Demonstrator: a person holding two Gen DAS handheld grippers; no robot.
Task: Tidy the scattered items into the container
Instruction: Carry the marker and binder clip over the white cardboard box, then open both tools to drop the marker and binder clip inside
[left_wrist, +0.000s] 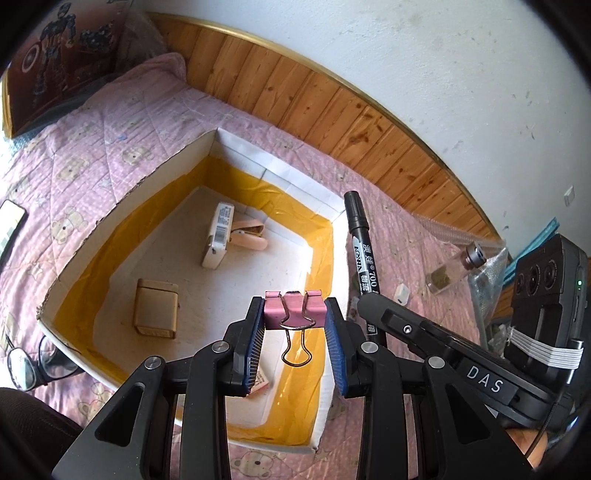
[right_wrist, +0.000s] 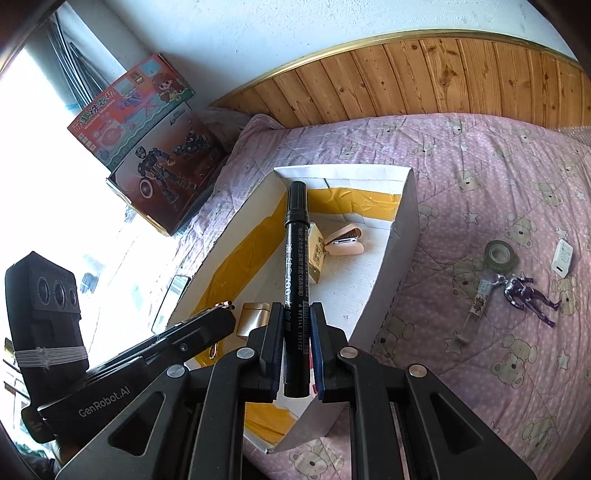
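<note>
The left gripper is clamping a pink binder clip above the white box; the right gripper is pinching a black marker over it. Only the right wrist view is showing the tape roll, toy figure and white charger lying on the quilt well outside the box. The left view is showing glasses touching the box's near corner.

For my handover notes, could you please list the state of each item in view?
Pink binder clip: gripped by left gripper, over box.
Black marker: capped, clamped in right gripper.
Cardboard box: open, partly filled.
Stapler: inside box.
Tape roll: on quilt, outside box.
</note>
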